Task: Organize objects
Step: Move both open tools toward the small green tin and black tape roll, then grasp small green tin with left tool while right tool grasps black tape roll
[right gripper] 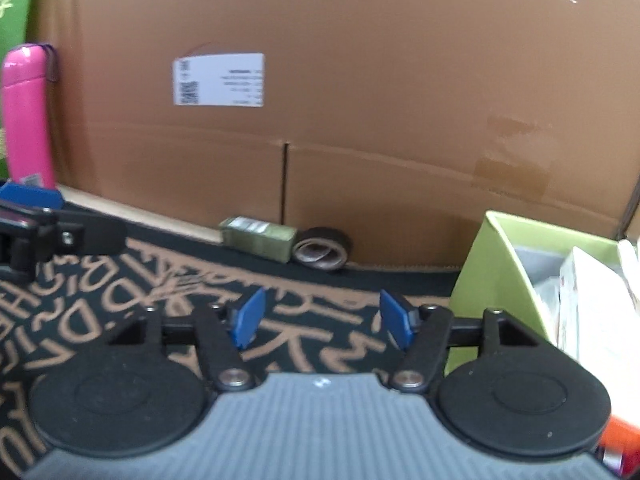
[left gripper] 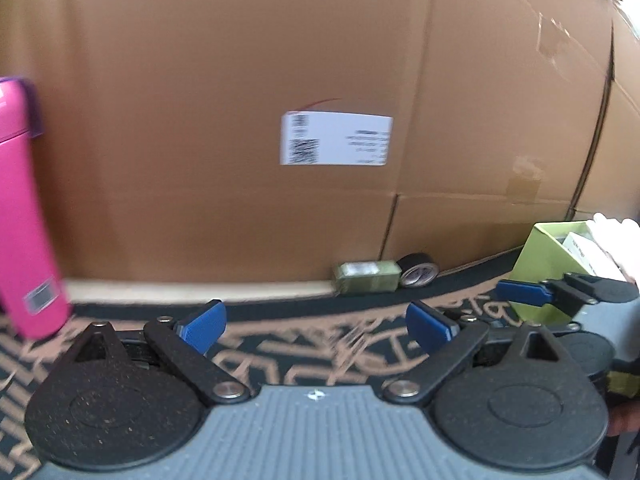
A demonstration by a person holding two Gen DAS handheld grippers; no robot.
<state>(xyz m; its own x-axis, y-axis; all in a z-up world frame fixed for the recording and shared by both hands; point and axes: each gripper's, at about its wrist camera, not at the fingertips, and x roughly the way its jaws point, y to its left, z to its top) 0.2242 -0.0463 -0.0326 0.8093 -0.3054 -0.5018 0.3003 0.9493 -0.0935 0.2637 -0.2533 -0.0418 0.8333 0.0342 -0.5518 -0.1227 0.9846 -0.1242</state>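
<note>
My left gripper [left gripper: 316, 326] is open and empty, low over a black mat with tan letters [left gripper: 304, 356]. My right gripper [right gripper: 322, 318] is open and empty over the same mat [right gripper: 120, 300]. A small olive-green box [left gripper: 366, 277] and a dark roll of tape [left gripper: 419, 271] lie at the foot of a large cardboard box; both show in the right wrist view too, the olive box [right gripper: 258, 237] and the tape [right gripper: 322, 253]. A tall pink bottle [left gripper: 24, 216] stands at the left, also seen from the right wrist [right gripper: 28, 116]. A light green open box [right gripper: 520, 276] stands right of my right gripper.
A large cardboard box [left gripper: 280, 80] with a white label [left gripper: 336, 139] walls off the far side. The light green box [left gripper: 548, 264] holds white packets. My right gripper's finger shows in the left view [left gripper: 520, 292], and my left gripper's finger in the right view [right gripper: 32, 196]. Something orange [right gripper: 616, 444] sits bottom right.
</note>
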